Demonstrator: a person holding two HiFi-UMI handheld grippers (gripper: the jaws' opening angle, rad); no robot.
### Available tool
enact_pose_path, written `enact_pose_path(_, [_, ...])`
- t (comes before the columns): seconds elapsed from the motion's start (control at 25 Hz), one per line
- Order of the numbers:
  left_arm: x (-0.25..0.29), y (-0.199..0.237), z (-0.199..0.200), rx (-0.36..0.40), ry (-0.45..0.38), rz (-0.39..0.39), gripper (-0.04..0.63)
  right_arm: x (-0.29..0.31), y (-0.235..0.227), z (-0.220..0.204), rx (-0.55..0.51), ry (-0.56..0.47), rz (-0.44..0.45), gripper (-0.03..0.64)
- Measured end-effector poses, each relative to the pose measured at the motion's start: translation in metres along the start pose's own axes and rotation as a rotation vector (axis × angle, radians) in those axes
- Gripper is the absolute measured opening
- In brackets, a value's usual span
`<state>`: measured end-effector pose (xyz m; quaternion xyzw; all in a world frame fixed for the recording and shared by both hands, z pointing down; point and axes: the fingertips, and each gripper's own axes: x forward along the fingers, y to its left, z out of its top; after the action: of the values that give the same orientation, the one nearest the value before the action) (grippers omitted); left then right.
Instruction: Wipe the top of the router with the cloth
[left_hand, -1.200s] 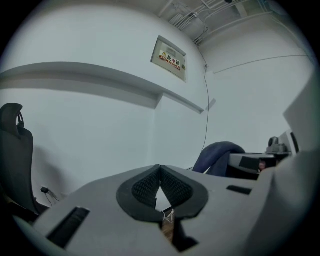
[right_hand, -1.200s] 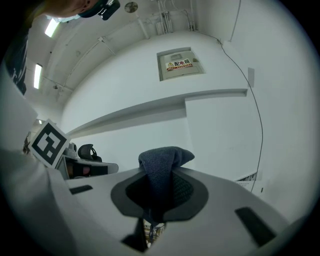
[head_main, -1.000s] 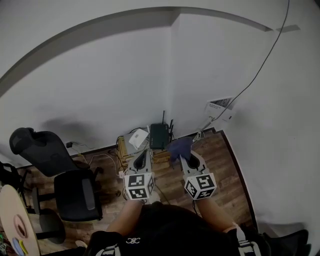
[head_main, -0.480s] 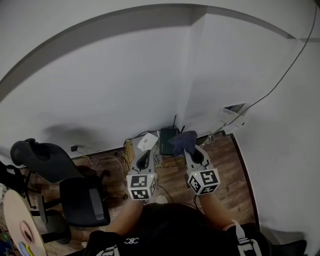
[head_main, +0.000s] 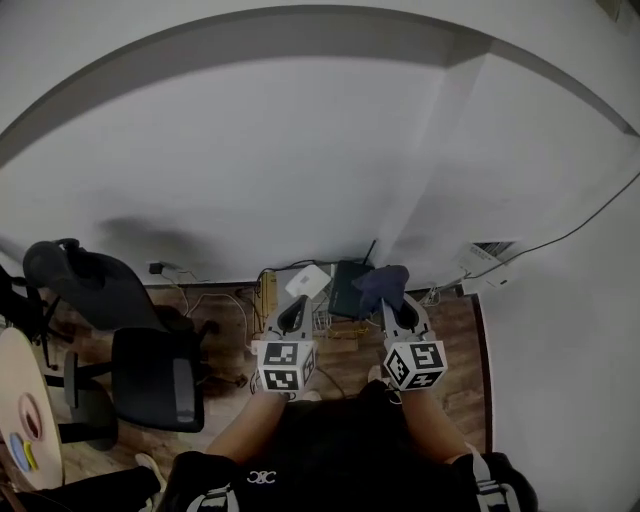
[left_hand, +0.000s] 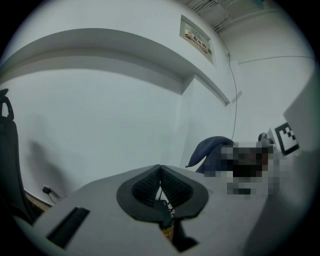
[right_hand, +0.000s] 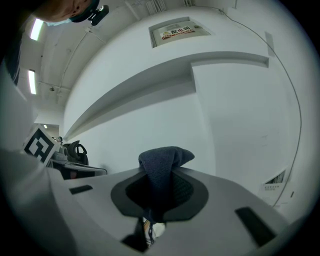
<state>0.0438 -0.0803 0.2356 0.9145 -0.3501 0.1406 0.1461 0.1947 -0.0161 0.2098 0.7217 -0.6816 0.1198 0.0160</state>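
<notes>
Right gripper (right_hand: 160, 172) fingers pinch the cloth (right_hand: 165, 159), left gripper (left_hand: 160, 174) fingers are closed empty, and only the head view shows the router (head_main: 346, 289) beside the cloth.

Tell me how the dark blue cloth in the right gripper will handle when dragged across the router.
The cloth is probably floppy: it bunches and folds over above the shut jaws of the right gripper. It looks light, so it should drape onto the router rather than shove it. Its woven-looking texture likely grips rather than slides.
</notes>
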Motion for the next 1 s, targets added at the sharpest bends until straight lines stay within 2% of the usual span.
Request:
enact_pose_path(0.2, [0.023, -0.007, 0.005, -0.014, -0.018, 0.086, 0.002, 0.022, -0.024, -0.002, -0.019, 0.019, 0.091, 0.029])
enact_pose_path(0.4, [0.047, -0.031, 0.013, -0.064, -0.023, 0.142, 0.002, 0.043, -0.052, 0.002, -0.062, 0.062, 0.206, 0.028])
enact_pose_path(0.52, [0.054, -0.03, 0.013, -0.087, -0.028, 0.21, 0.002, 0.062, -0.064, 0.0, -0.093, 0.083, 0.273, 0.029])
enact_pose_path(0.8, [0.04, -0.029, -0.029, -0.181, 0.033, 0.385, 0.002, 0.082, -0.076, -0.035, -0.139, 0.212, 0.425, 0.028])
enact_pose_path(1.0, [0.022, -0.025, -0.066, -0.26, 0.082, 0.492, 0.002, 0.093, -0.078, -0.07, -0.194, 0.312, 0.502, 0.028])
